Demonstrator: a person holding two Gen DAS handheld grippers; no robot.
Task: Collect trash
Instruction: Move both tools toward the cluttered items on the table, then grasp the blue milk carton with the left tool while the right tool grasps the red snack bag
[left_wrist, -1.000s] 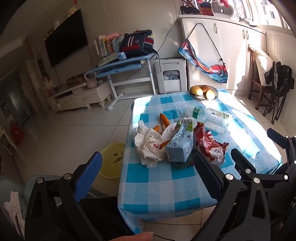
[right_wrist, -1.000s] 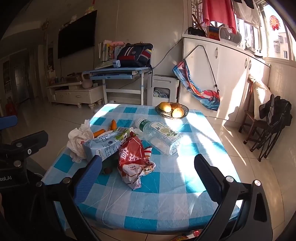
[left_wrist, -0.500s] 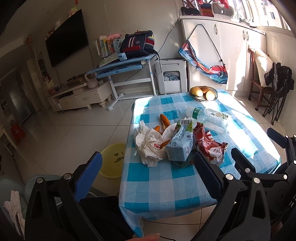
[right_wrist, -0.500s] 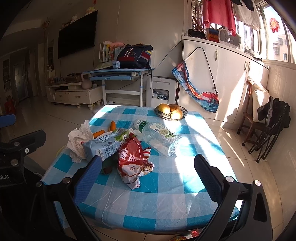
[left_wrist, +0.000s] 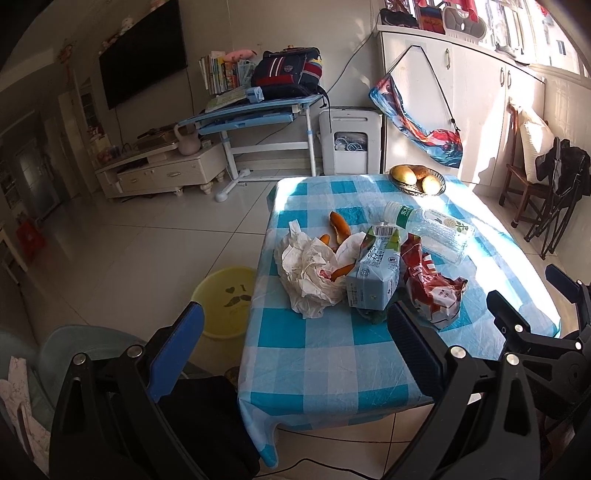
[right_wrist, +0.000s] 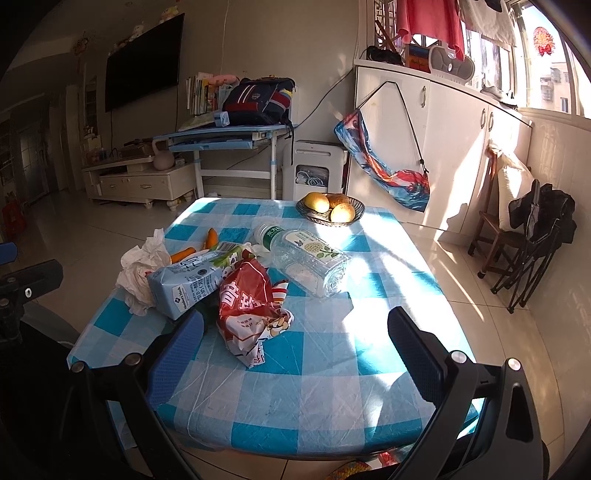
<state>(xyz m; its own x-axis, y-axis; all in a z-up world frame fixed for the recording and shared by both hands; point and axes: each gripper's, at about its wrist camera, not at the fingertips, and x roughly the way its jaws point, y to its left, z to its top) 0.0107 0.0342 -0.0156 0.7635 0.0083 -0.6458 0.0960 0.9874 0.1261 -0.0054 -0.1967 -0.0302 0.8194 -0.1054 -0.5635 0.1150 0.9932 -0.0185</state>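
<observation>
Trash (left_wrist: 373, 273) lies piled mid-table, beyond both grippers; left gripper (left_wrist: 295, 332) and right gripper (right_wrist: 295, 332) hang spread wide, empty.

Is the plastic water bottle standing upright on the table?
No, the plastic bottle lies on its side on the checked tablecloth, behind the red snack bag.

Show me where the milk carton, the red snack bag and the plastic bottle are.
milk carton (left_wrist: 373, 280), left wrist view, front face.
red snack bag (right_wrist: 251, 310), right wrist view, middle.
plastic bottle (right_wrist: 310, 262), right wrist view, clear body.
</observation>
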